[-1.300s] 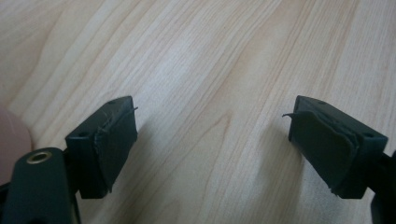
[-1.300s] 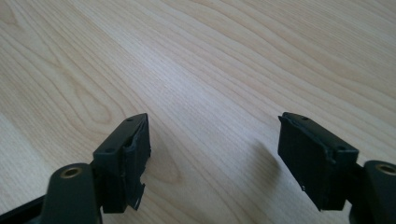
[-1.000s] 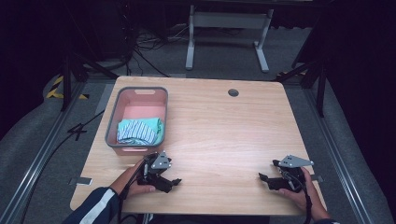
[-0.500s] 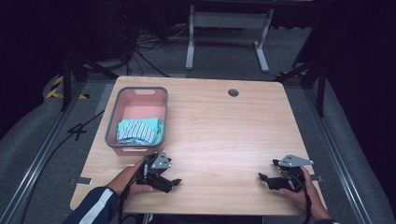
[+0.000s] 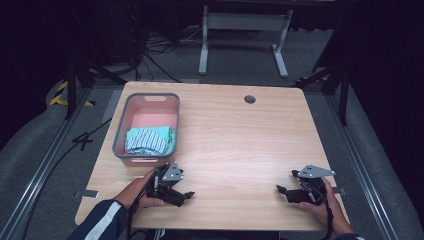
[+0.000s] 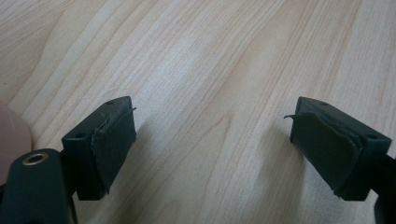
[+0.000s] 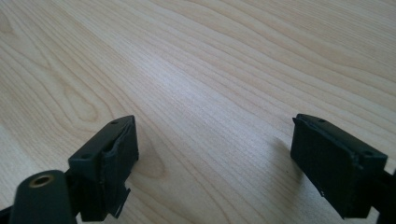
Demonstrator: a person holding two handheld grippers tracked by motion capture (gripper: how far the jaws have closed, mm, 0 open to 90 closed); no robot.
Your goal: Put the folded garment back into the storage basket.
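Note:
A pink basket [image 5: 122, 137] with a grey rim sits at the table's left side, holding folded teal and striped cloth [image 5: 149, 139]. My left gripper [image 5: 186, 196] rests near the front edge just below the basket, held by a hand in a dark sleeve. Its jaws stand wide apart over bare wood, worn pads [image 6: 114, 144] facing each other, so the left gripper [image 6: 212, 144] is open. My right gripper [image 5: 281, 191] lies at the front right, pointing left. The right gripper [image 7: 215, 154] is open too, with nothing between its jaws.
The wooden table [image 5: 240, 145] has a round cable hole [image 5: 250, 99] near its far edge. A sliver of the pink basket [image 6: 11, 140] edges the left gripper view. A metal stand [image 5: 242, 35] and cables lie on the floor beyond the table.

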